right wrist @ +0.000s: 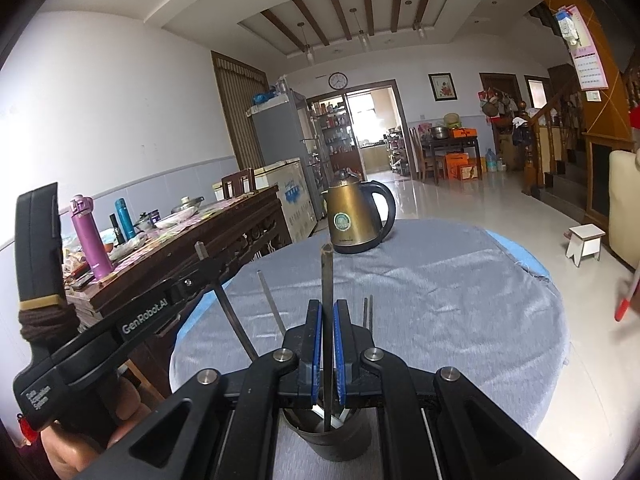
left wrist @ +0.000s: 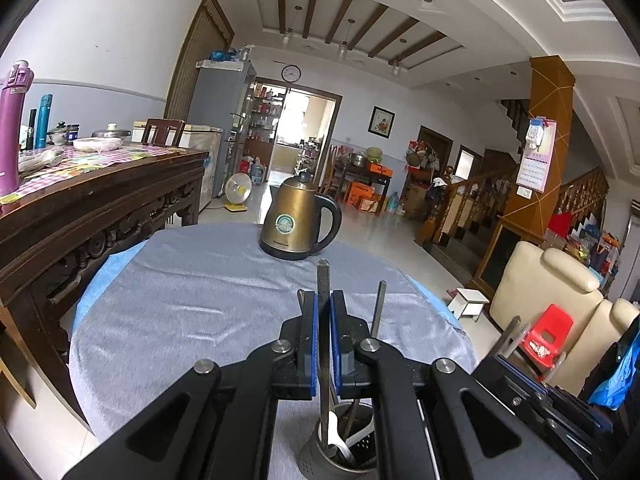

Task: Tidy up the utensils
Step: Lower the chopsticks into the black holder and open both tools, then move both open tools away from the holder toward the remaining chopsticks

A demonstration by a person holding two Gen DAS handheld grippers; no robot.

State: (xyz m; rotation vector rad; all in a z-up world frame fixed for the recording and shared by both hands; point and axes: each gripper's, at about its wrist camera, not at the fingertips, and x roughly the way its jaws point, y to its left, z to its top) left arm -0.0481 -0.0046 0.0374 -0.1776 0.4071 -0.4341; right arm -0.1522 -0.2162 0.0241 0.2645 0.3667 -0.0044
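We are clamping both the left gripper and right gripper on upright chopsticks over the holder at six o'clock, lowering them straight and slowly.

Upright metal utensils stand in a perforated steel holder on the table

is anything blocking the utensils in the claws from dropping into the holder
Nothing visible. The left claw and right claw each grip an upright utensil directly above the holder, which already contains several utensils but has room.
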